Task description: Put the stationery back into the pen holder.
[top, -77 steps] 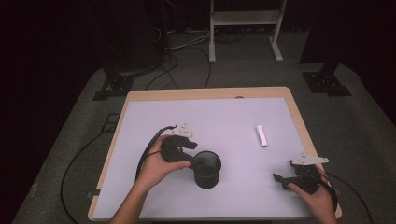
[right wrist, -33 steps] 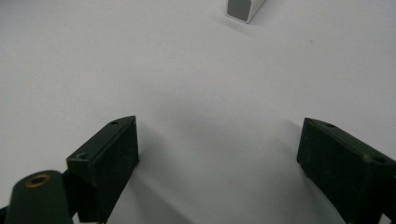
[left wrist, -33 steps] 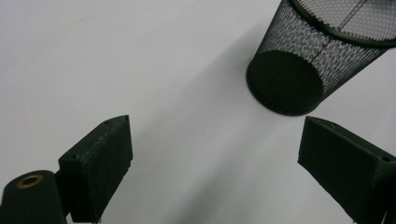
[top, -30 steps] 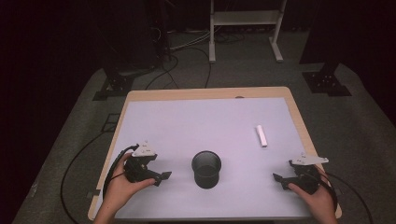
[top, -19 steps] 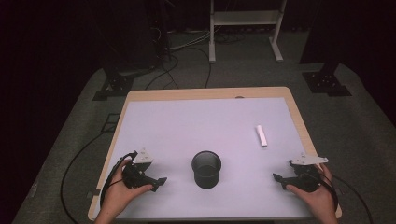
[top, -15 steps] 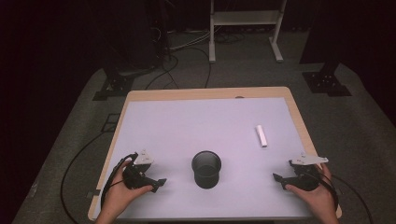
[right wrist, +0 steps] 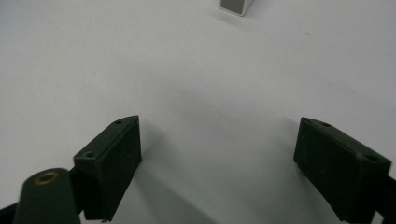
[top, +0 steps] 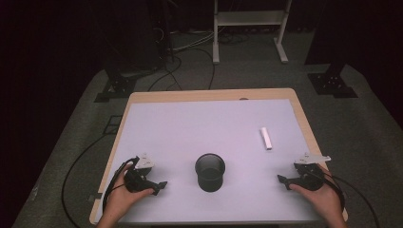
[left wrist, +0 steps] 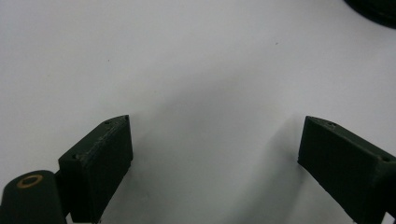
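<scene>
Here the black cup (top: 209, 171) stands upright near the front middle of the white tabletop (top: 199, 123), its open mouth facing up, between the two hands and touched by neither. The left gripper (top: 160, 185) rests low at the front left of the tabletop, held in the person's left hand (top: 124, 194), with its jaws pointing toward the cup and a clear stretch of surface between them. In the left gripper view its jaws stand wide apart over bare white surface with nothing between them, and the dark edge of the cup shows at the top right corner. The right gripper (top: 281, 180) sits at the front right, held in the right hand (top: 317, 197), well apart from the cup. Its jaws are spread wide with nothing between them, having just drawn in slightly. A small white block (top: 265, 138) lies flat beyond the right gripper, toward the tabletop's right side; its near end shows in the right gripper view (right wrist: 236, 4).
</scene>
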A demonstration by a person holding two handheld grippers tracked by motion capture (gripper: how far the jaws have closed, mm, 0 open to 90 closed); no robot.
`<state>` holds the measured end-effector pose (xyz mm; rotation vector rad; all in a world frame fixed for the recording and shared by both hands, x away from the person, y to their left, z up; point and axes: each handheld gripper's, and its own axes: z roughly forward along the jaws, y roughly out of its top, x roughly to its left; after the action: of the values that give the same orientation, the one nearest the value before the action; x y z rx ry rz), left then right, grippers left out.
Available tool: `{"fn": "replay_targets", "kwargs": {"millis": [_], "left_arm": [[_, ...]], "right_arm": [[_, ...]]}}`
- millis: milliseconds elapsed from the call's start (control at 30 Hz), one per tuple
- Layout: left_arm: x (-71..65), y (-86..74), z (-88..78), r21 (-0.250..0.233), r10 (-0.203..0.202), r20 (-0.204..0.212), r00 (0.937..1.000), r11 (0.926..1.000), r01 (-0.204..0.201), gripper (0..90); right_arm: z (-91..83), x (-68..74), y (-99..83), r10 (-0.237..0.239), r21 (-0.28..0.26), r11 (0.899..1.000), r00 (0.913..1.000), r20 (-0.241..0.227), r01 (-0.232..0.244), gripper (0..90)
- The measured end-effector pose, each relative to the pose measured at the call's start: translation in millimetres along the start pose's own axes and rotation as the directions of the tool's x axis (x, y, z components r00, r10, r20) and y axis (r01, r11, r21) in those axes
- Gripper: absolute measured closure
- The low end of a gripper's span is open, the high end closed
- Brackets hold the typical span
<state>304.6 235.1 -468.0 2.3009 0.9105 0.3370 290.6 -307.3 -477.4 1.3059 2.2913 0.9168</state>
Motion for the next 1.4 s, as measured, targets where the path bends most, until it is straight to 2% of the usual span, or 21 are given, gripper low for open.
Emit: {"fn": "replay_targets", "kwargs": {"millis": [67, 133, 167, 333, 500, 833, 1033, 1400], "left_arm": [[0.7, -1.9, 1.0, -0.012, 0.007, 0.000, 1.0000, 0.9999, -0.007, 9.2], [1.8, -3.3, 0.9, -0.022, 0.012, 0.002, 0.9999, 0.9997, -0.012, 9.2], [1.8, -4.1, 0.9, -0.026, 0.014, 0.004, 0.9999, 0.9996, -0.014, 9.0], [1.0, -9.0, 1.6, -0.062, 0.016, 0.003, 0.9999, 0.9979, -0.016, 7.5], [1.0, -14.6, 2.1, -0.105, 0.016, 0.004, 0.9999, 0.9943, -0.015, 7.0], [0.9, -14.7, 2.0, -0.102, 0.018, 0.003, 0.9998, 0.9946, -0.018, 6.9], [1.0, -14.8, 2.2, -0.103, 0.017, 0.004, 0.9998, 0.9946, -0.017, 6.7], [1.1, -15.0, 2.3, -0.104, 0.016, 0.005, 0.9999, 0.9945, -0.016, 6.6]], "right_arm": [[0.0, 0.4, 1.0, 0.004, 0.006, 1.000, 1.0000, 0.004, -0.004, 16.6], [-1.5, 1.1, 3.2, 0.009, 0.010, 1.000, 0.9998, 0.016, -0.009, 25.4], [-1.9, 2.1, 4.4, 0.013, 0.015, 1.000, 0.9998, 0.013, -0.013, 26.5], [-1.5, 4.6, 8.9, 0.016, 0.039, 0.999, 0.9996, 0.021, -0.017, 26.8], [-4.1, 4.5, 15.4, 0.048, 0.046, 0.998, 0.9987, 0.016, -0.049, 30.6], [-7.8, 2.4, 32.4, 0.058, 0.043, 0.997, 0.9981, 0.019, -0.059, 34.8], [-6.5, 0.7, 42.1, 0.040, 0.039, 0.998, 0.9986, 0.034, -0.042, 36.6], [-4.9, -3.8, 60.6, 0.052, 0.015, 0.998, 0.9985, 0.018, -0.053, 36.7]]}}
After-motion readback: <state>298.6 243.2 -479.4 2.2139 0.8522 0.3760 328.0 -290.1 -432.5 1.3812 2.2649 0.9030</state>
